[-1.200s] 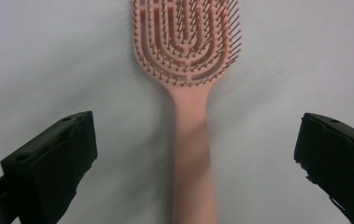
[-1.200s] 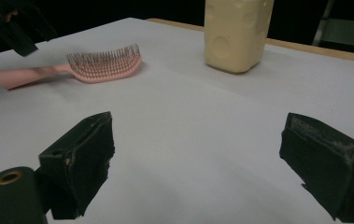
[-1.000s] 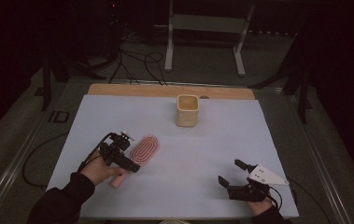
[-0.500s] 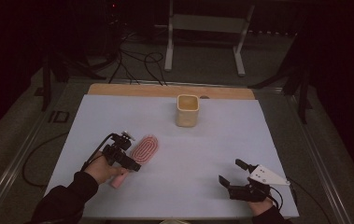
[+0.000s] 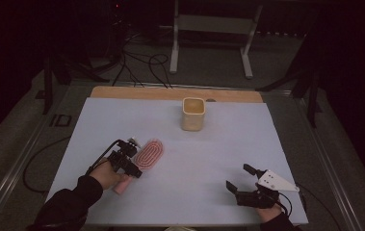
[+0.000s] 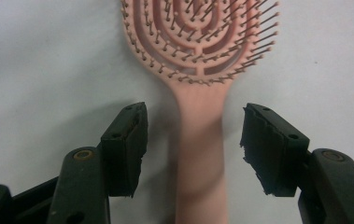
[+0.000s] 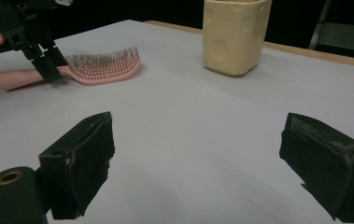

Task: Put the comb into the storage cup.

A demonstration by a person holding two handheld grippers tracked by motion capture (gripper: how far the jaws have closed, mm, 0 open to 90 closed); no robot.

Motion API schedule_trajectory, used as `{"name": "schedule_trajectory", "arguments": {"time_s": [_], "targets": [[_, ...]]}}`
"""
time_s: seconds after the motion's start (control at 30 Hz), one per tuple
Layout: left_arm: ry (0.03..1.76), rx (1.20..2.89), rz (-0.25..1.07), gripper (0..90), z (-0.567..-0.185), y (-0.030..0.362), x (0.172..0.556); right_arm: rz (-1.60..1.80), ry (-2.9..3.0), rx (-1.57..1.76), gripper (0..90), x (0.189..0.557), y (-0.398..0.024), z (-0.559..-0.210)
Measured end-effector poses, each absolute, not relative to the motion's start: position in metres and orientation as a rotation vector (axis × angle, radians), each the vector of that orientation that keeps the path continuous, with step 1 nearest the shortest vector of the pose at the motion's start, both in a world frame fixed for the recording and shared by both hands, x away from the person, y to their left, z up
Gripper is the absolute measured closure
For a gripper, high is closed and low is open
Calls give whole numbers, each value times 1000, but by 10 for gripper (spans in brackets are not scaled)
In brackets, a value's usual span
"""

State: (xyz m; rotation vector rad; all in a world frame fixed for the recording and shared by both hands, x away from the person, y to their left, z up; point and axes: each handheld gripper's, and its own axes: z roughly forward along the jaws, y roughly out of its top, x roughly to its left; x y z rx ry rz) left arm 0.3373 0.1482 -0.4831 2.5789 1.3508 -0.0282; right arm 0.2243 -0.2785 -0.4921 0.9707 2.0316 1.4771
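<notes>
A pink hairbrush (image 5: 149, 154) lies bristles up on the white table sheet, left of the middle. My left gripper (image 5: 131, 168) is lowered over the brush's handle (image 6: 198, 154), which runs between the two jaws. The jaws have just been closing, and a gap remains between each pad and the handle. The left gripper (image 7: 44, 56) stands on the brush (image 7: 102, 65) at the far left in the right gripper view. My right gripper (image 5: 238, 176) rests near the front right edge, open, with nothing between its fingers (image 7: 83, 158).
A cream cup (image 5: 192, 114) stands upright toward the back middle, also seen as the cup (image 7: 234, 35) ahead of the right gripper. A wooden strip (image 5: 170, 94) borders the table's far edge. A metal stand (image 5: 211, 29) and cables lie on the floor beyond.
The left hand has shifted slightly over the brush handle. The right gripper has stayed where it was.
</notes>
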Motion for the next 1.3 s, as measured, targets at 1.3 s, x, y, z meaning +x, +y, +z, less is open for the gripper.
{"name": "schedule_trajectory", "arguments": {"time_s": [1.3], "targets": [[1282,2596,-72,710,-487,150,345,1474,2021,976,97,223,-281,-491]]}}
